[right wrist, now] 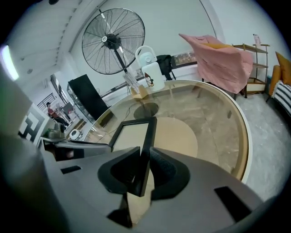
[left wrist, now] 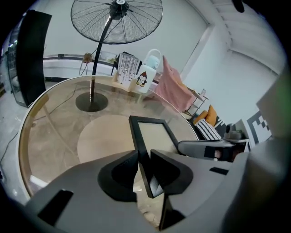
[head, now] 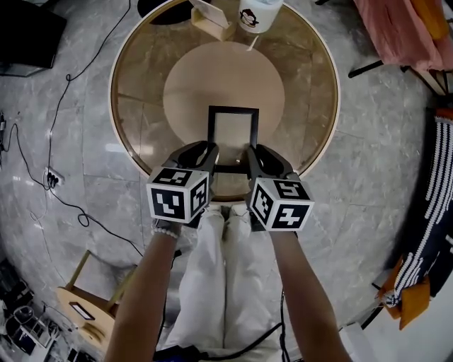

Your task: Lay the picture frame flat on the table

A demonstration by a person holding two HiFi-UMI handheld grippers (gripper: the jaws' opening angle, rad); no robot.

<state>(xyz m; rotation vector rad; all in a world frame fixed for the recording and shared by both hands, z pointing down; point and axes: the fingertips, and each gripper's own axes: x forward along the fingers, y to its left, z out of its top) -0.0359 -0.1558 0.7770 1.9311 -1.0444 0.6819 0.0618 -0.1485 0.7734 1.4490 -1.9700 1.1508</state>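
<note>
- Two grippers hold one black picture frame (head: 233,138). The left gripper (left wrist: 143,157) pinches its left bar and the right gripper (right wrist: 144,157) its right bar, each with jaws narrowly apart and pads pressed on the bar.
- The picture frame hangs between them over the near half of one round glass tabletop (head: 141,78); whether it touches the glass cannot be told.
- At the far edge stand one white jug (head: 255,14) and one wooden holder (head: 211,22).

Table (head: 141,85) glossy glass; picture frame (head: 233,134) matt blk.
</note>
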